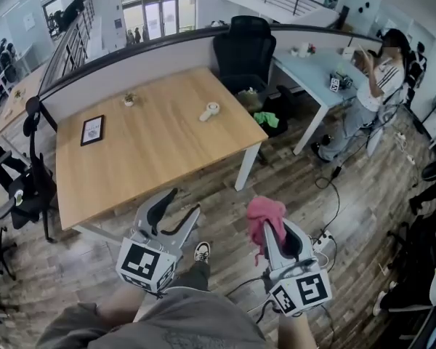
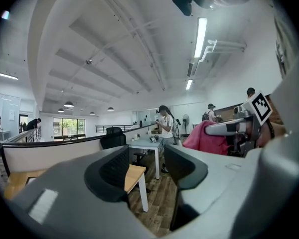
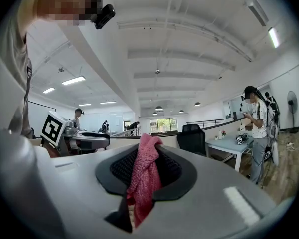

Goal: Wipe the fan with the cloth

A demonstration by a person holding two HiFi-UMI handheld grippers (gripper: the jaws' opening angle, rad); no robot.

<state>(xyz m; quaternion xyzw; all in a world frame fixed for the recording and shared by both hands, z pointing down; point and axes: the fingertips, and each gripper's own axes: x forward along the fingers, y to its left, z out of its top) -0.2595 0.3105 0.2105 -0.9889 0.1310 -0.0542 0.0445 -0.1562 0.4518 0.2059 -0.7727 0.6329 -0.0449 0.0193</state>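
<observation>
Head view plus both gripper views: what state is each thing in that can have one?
Left hand-held gripper: open, nothing between the jaws.
Right hand-held gripper: shut on the cloth.
Cloth: pink, bunched, pinched between the right jaws.
Fan: lying flat on the table, untouched.
Black frame: lying flat on the table.

A: What rests on the wooden table (image 1: 160, 158)?
B: A white handheld fan (image 1: 209, 111). Left of the fan stands a small potted plant (image 1: 129, 99), and farther left lies a black-framed picture (image 1: 92, 130).
</observation>
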